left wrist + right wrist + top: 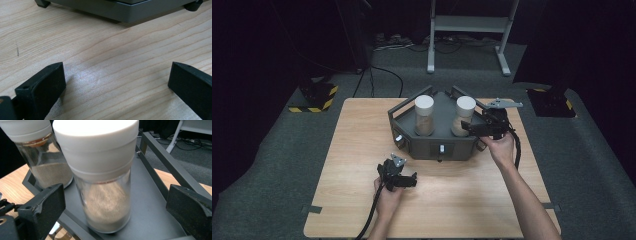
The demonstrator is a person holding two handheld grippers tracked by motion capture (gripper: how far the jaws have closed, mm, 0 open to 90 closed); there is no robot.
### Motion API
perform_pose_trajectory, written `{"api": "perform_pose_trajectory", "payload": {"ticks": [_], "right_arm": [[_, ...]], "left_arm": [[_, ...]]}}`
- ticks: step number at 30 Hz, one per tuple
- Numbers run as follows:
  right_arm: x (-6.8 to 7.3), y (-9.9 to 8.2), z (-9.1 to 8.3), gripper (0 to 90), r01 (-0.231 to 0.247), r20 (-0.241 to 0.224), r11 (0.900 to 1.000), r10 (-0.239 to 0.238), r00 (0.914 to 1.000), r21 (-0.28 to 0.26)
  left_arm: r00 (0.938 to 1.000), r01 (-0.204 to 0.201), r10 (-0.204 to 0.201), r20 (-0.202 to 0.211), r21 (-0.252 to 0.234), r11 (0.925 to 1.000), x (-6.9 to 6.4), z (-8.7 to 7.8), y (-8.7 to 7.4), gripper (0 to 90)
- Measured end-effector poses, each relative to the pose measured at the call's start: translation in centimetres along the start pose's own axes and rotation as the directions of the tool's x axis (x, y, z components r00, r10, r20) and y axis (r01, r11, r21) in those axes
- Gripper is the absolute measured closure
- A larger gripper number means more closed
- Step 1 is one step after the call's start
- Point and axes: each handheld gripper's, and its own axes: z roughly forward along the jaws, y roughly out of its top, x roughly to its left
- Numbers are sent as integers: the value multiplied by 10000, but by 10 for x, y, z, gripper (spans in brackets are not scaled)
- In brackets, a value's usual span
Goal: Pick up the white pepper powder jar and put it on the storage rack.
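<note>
- Wooden table (347,165), pale grain, carries a dark grey metal tray (439,131) with raised rails and small knobs on its front faces.
- Two glass jars stand upright on the tray, each with a white screw cap and a layer of tan powder at the bottom.
- Right gripper (116,208): jaws spread wide, holding nothing. Nearer jar (100,175) stands between the two jaws, just ahead of them; contact with either pad cannot be confirmed. Its powder looks blurred.
- Second jar (40,152) stands beyond the nearer one, off that gripper's left jaw, apart from it.
- Tray rail (162,167) runs past the gripper's right jaw.
- High view: right gripper (472,128) reaches in over the tray's right side at the right-hand jar (462,116); the other jar (424,115) stands farther along the tray.
- Left gripper (116,86): jaws wide apart, empty, bare table between them. Tray base (125,11) lies ahead of the jaws, well apart.
- High view: left gripper (404,181) sits low over the table, in front of the tray, held in the person's left hand (387,197).
</note>
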Motion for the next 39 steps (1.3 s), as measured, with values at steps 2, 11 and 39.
{"api": "perform_pose_trajectory", "payload": {"ticks": [2,11,39], "right_arm": [[1,-2,-2,21,99,52,10000,-99,9999,-10],[-4,-11,-9,21,-88,17,10000,88,10000,-30],[-11,-42,-22,34,-269,214,9996,270,9994,-65]], "left_arm": [[10000,8,-8,-2,-5,10000,0,0,0,12],[10000,26,-26,2,-23,10000,0,0,0,12],[10000,21,-21,-4,-28,10000,0,0,0,13]]}}
